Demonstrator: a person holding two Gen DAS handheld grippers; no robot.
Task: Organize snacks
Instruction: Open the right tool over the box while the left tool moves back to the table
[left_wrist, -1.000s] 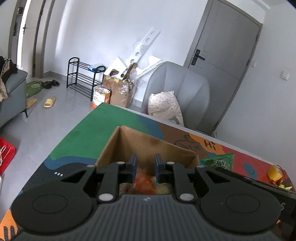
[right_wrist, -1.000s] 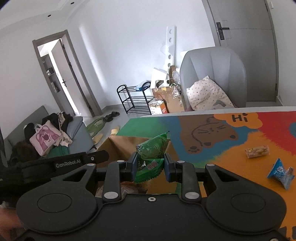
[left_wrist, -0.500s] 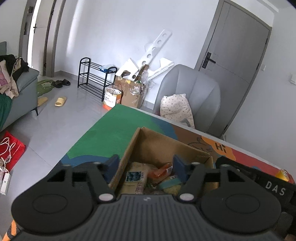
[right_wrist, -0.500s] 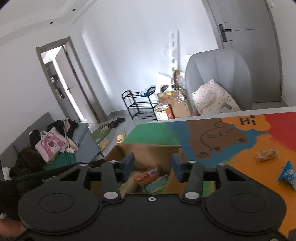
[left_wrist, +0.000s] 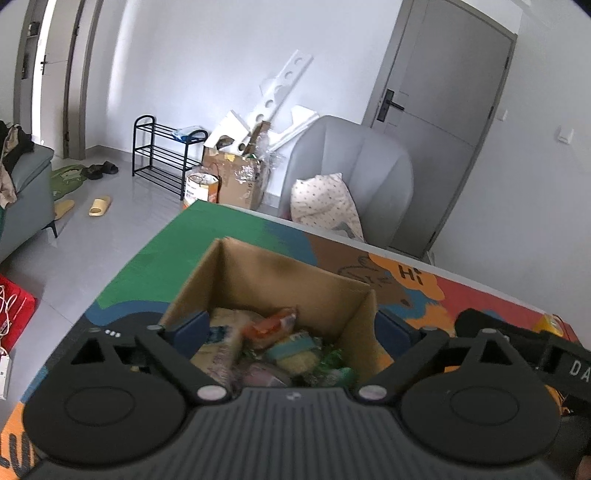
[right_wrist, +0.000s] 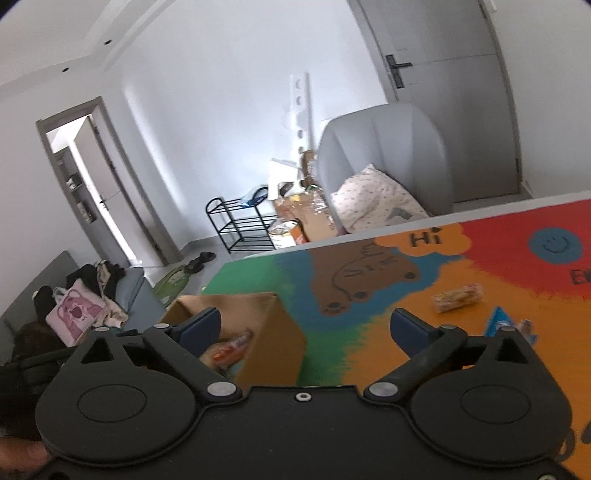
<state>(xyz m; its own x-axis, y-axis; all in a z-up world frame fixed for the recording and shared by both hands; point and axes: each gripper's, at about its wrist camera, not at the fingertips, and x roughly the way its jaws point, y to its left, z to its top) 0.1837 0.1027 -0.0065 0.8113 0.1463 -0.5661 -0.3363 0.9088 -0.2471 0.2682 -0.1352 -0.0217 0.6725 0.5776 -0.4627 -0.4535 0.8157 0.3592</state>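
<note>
Since a second ago both tools have let go: the left tool (left_wrist: 291, 328) and the right tool (right_wrist: 306, 326) now gape wide and empty, and the green packet is gone from the right one. The cardboard box (left_wrist: 284, 280) sits on the worktop (right_wrist: 388, 314) with packets piled inside. Right of the box, well apart, lie a yellow snack (right_wrist: 458, 297) and a blue packet (right_wrist: 498, 321). I'd swing the right tool across, come down over the yellow one, and close on its middle.
</note>
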